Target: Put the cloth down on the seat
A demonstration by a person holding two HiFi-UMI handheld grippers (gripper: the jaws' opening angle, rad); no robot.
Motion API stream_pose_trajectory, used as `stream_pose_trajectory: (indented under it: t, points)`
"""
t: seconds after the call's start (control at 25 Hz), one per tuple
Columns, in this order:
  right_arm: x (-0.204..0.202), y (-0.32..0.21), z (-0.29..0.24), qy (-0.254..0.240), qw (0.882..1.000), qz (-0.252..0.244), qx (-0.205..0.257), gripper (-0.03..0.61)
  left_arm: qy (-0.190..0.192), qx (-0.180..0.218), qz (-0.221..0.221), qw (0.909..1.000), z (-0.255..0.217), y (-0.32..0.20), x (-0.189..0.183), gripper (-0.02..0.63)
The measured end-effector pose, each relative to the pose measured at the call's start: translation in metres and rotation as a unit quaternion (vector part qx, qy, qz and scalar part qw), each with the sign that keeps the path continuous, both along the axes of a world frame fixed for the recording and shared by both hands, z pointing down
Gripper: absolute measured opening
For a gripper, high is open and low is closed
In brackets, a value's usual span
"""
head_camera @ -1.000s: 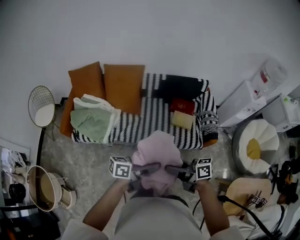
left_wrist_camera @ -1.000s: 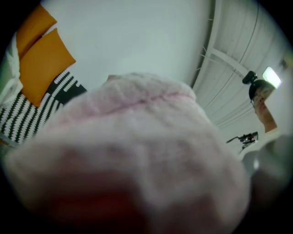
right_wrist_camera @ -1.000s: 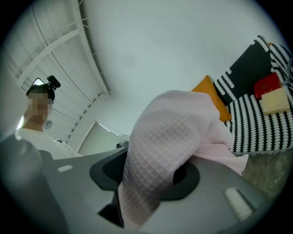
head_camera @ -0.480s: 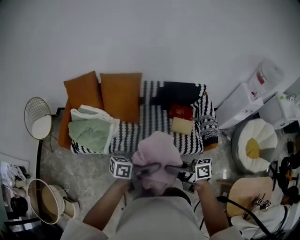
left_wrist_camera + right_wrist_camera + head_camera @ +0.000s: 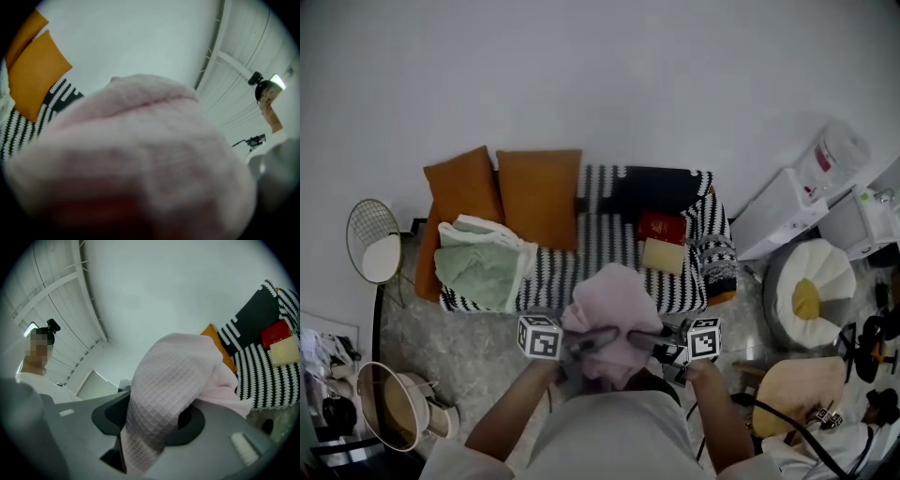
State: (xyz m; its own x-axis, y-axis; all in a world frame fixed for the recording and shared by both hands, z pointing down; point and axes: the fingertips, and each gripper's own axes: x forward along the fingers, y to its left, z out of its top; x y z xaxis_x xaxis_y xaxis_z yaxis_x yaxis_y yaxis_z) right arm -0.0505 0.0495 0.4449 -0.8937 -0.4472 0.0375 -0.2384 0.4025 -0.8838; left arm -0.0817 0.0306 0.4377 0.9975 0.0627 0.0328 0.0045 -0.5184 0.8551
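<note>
**Pink cloth held off the sofa, both claws clamped**

- Pink cloth [image 5: 614,314] is bunched in a loose bundle, held up in front of the person and on the near side of the sofa seat [image 5: 581,255]. It is not on the seat.
- Left gripper [image 5: 598,339]: clamped into the near left side of the bundle. In its own view the cloth [image 5: 140,154] fills almost the whole frame and covers the pads.
- Right gripper [image 5: 645,339]: jaws pressed onto a waffle-textured fold of the cloth [image 5: 168,380], which rises from between them and drapes over toward the sofa.
- The two grippers point inward toward each other, close together.
- The seat has a black-and-white striped cover. On it: green towel [image 5: 478,264] at left, two orange cushions [image 5: 539,192] at far left, red box [image 5: 661,226] to the right.
</note>
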Motion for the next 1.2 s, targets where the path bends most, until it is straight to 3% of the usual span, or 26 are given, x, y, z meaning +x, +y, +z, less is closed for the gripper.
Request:
stream_pose_trajectory:
  t: [1.2]
  points:
    - [0.124, -0.229, 0.035, -0.011, 0.994, -0.109, -0.007, 0.201, -0.015, 0.002, -0.086, 0.9961, 0.034, -0.223, 0.124, 0.202]
